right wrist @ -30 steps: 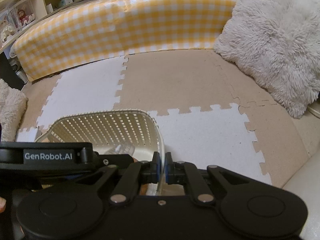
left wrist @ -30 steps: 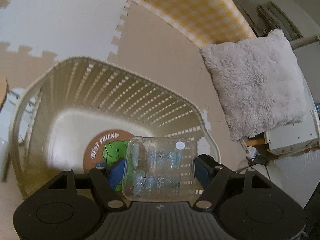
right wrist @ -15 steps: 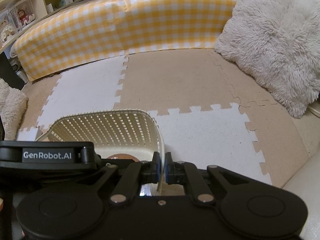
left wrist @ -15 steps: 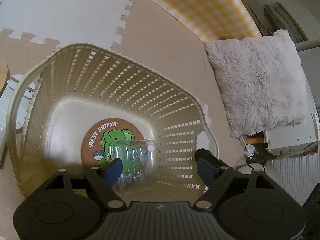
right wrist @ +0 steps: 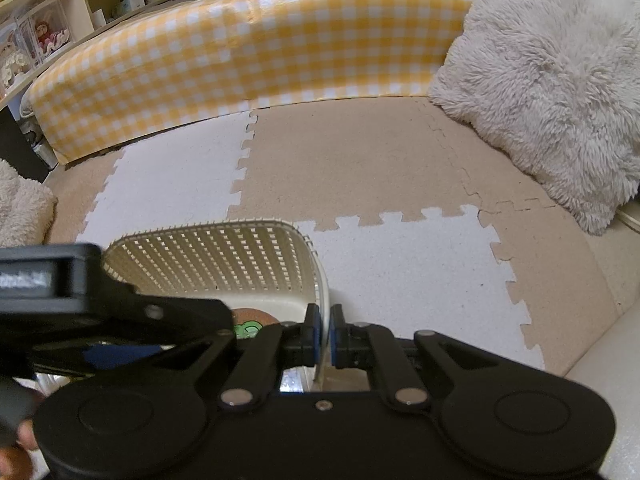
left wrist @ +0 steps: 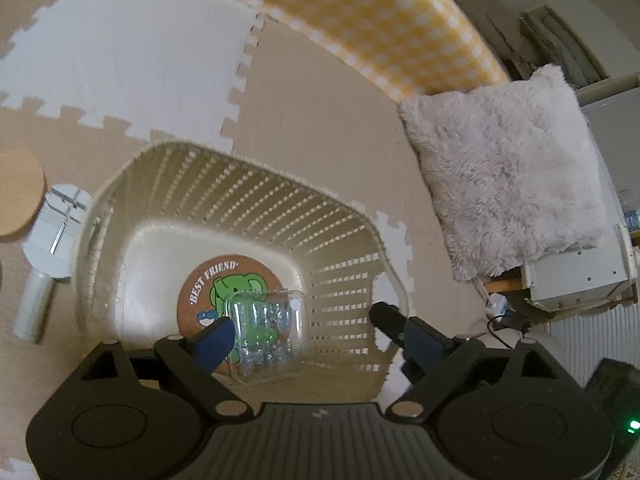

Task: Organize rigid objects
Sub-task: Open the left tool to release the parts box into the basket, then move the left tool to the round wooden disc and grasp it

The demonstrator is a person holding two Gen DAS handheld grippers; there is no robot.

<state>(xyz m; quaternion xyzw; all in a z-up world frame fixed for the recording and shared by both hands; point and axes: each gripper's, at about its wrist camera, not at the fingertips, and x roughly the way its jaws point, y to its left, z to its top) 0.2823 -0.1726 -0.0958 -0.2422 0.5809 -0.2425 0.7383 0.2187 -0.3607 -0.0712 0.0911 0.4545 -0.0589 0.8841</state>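
Observation:
A cream slatted basket point(left wrist: 280, 200) stands on the foam floor mat. Inside it lies a round cork coaster point(left wrist: 208, 276) with a green elephant and "BEST FRIEND", and on top of it a clear plastic box point(left wrist: 266, 332) of small blue-grey pieces. My left gripper point(left wrist: 306, 326) is open and empty above the basket's near side. My right gripper point(right wrist: 325, 334) is shut on the basket's rim point(right wrist: 320, 280) at its right side. The left gripper's black body point(right wrist: 80, 300) crosses the right wrist view.
A fluffy white cushion point(left wrist: 508, 168) lies to the right. A yellow checked bolster point(right wrist: 248, 52) runs along the back. Left of the basket are a wooden disc point(left wrist: 16, 192), a white round item point(left wrist: 56, 236) and a pale tube point(left wrist: 34, 304). A white box point(left wrist: 580, 276) sits far right.
My left gripper opened and let go of the clear plastic box, which dropped onto the coaster in the basket. The left gripper then rose away. The right gripper stayed shut on the rim.

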